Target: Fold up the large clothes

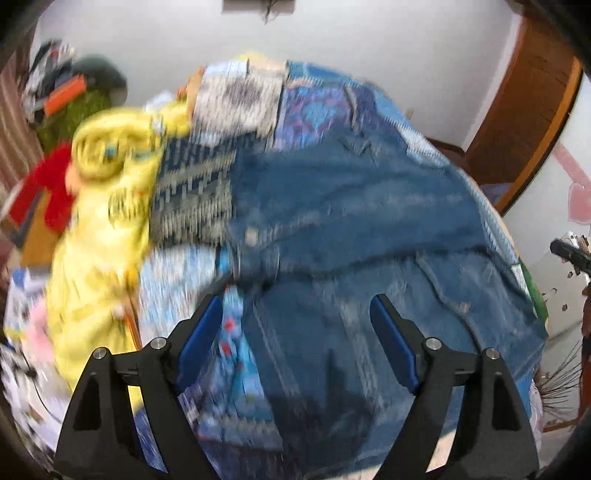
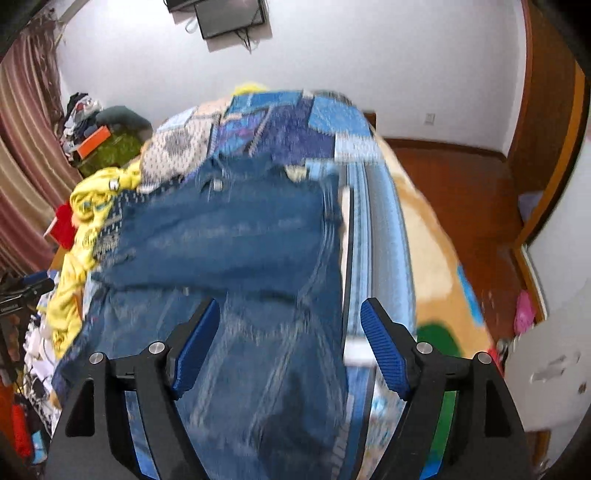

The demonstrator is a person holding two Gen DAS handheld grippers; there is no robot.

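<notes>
A bed [image 2: 373, 147] covered with a blue patchwork bedspread [image 1: 314, 107] fills most of both wrist views, and everything else is placed against it. Spread across the middle of the bed lie the blue jeans [image 2: 236, 236] — laid flat on the bedspread, folded over with one layer lying across the other, a metal button [image 2: 217, 184] showing near the far end in the right wrist view. Both pictures are blurred, so seams and pockets are hard to read.

Along the left side of the bed sits a heap of yellow cloth [image 1: 99, 206], touching the bedspread, with a red garment [image 1: 55, 188] just beyond it. Off the right side of the bed is the wooden floor [image 2: 454, 184], and on the white wall past the far end of the bed hangs a dark screen [image 2: 229, 16].

The left gripper [image 1: 295, 314] hovers over the near end of the jeans with its blue-padded fingers [image 1: 201, 336] spread wide, holding nothing. The right gripper [image 2: 290, 317] hangs above the near part of the jeans, close to the right edge of the bed, jaws likewise wide apart and empty.
</notes>
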